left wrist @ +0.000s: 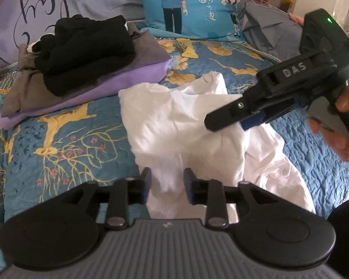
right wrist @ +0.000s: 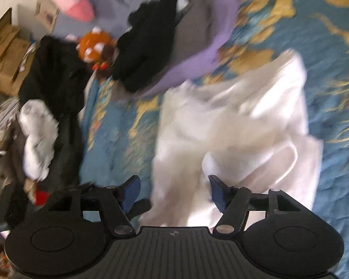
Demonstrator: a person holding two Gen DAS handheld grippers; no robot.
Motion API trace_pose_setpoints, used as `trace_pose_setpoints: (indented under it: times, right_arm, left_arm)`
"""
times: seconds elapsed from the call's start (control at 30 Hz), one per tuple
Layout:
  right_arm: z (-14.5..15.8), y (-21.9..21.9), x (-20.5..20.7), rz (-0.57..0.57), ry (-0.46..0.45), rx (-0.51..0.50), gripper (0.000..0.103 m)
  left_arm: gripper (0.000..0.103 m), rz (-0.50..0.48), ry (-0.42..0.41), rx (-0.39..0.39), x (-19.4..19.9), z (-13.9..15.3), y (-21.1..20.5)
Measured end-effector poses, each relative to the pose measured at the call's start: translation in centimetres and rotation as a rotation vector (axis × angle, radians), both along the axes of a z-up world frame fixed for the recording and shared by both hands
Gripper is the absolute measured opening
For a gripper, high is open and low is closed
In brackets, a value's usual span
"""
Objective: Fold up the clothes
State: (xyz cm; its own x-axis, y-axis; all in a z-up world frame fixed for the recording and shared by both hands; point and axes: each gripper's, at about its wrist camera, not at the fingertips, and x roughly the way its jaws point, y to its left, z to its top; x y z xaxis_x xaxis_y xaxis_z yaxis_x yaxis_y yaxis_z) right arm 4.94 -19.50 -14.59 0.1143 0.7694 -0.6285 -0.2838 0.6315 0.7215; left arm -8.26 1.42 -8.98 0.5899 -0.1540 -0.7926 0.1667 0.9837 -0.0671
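A crumpled white garment [left wrist: 186,121] lies on the blue patterned bedspread [left wrist: 58,139]. My left gripper [left wrist: 167,183] hovers over its near edge, and its blue pads stand apart without pressing the cloth. My right gripper [left wrist: 230,123], held by a hand, points in from the right above the garment. In the blurred right wrist view the white garment [right wrist: 232,121] spreads below the right gripper [right wrist: 174,191], whose jaws are wide apart with cloth beneath them, not pinched. A folded stack [left wrist: 81,53] of black, grey and purple clothes sits at the back left.
A blue cartoon cushion [left wrist: 188,4], a lavender pillow [left wrist: 35,0] and rumpled grey fabric [left wrist: 272,32] line the head of the bed. Beyond the bed's side lie a heap of dark and white clothes [right wrist: 46,116], cardboard boxes [right wrist: 4,53] and an orange plush toy [right wrist: 93,46].
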Motion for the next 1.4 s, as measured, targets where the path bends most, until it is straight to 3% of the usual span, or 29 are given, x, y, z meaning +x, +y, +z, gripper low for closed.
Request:
trace_pose_setpoints:
  times: [0.23, 0.33, 0.43, 0.63, 0.73, 0.8, 0.83, 0.9, 0.97, 1.13, 1.2, 1.3, 1.37, 1.4]
  right_arm:
    - [-0.2, -2.0, -3.6, -0.007, 0.120, 0.067, 0.066]
    - [-0.5, -3.8, -5.3, -0.030, 0.191, 0.169, 0.069]
    - [-0.9, -5.3, -6.5, -0.061, 0.245, 0.207, 0.070]
    - [0.3, -7.9, -7.8, -0.222, 0.137, 0.076, 0.071]
    - [1.7, -8.3, -8.0, -0.314, 0.048, 0.158, 0.072]
    - [1.8, -8.1, -7.5, -0.385, 0.013, 0.228, 0.079]
    - [1.5, -7.6, -6.9, -0.394, 0.020, 0.272, 0.085]
    - [0.5, -6.1, -5.6, -0.394, 0.058, 0.348, 0.085]
    - [-1.0, -4.2, -4.3, -0.370, 0.117, 0.354, 0.083]
    - [-2.2, -2.4, -2.4, -0.383, 0.023, 0.048, 0.063]
    - [-1.5, -2.7, -3.0, -0.405, 0.013, 0.055, 0.065]
    - [1.0, -3.7, -5.7, -0.422, -0.074, 0.047, 0.068]
    - [2.9, -4.8, -8.0, -0.436, -0.135, 0.022, 0.074]
    - [3.3, -5.3, -9.6, -0.434, -0.146, -0.014, 0.076]
  left_arm:
    - [0.042, 0.027, 0.002, -0.014, -1.0, 0.1, 0.8]
    - [0.048, 0.022, -0.005, -0.015, -1.4, 0.4, 0.9]
    - [0.049, 0.017, -0.008, -0.012, -1.7, 0.7, 0.7]
    - [0.049, 0.013, -0.004, -0.013, -1.8, 0.8, 0.3]
    - [0.049, 0.006, 0.013, -0.023, -1.7, 0.4, -0.2]
    - [0.054, -0.012, 0.036, -0.024, -1.6, -0.2, -1.0]
    - [0.055, -0.020, 0.052, -0.014, -1.6, -0.7, -1.5]
    - [0.055, -0.036, 0.087, 0.013, -1.8, -1.8, -2.7]
    - [0.055, -0.043, 0.102, 0.032, -2.4, -2.5, -3.3]
    - [0.055, -0.026, 0.123, 0.021, -4.4, -2.9, -2.9]
    - [0.055, -0.026, 0.125, 0.028, -5.3, -2.5, -2.7]
    - [0.056, -0.025, 0.111, 0.048, -7.3, -1.4, -2.2]
    - [0.064, -0.017, 0.089, 0.059, -9.2, -0.1, -1.6]
    - [0.075, -0.004, 0.083, 0.065, -10.2, 0.5, -1.0]
